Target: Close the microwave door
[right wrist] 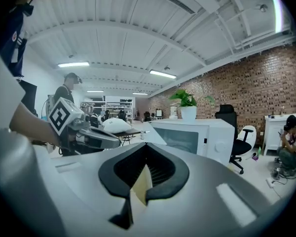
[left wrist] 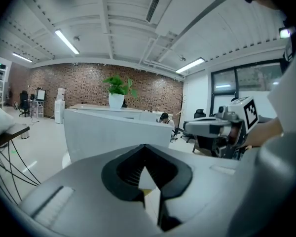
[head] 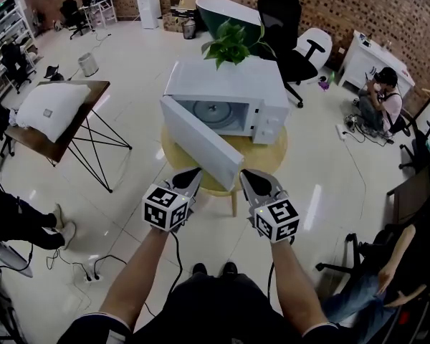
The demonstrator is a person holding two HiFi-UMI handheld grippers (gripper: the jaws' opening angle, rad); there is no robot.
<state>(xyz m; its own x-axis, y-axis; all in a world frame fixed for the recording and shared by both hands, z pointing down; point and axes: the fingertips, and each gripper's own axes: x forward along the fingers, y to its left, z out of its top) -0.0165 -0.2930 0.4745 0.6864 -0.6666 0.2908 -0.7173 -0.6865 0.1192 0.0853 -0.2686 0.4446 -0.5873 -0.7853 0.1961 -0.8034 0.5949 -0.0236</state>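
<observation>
While left gripper [head: 192, 174] and right gripper [head: 248, 176] clench (empty), microwave door [head: 199, 140] open, just ahead between them.

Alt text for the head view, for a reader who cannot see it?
A white microwave sits on a round table, door swung open toward the viewer. The left gripper and right gripper hover near it, jaws shut.

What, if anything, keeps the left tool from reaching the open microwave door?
Probably nothing. The left tool, shut and empty, is close to the outer face of the open door, with no object between them; a push seems possible.
</observation>
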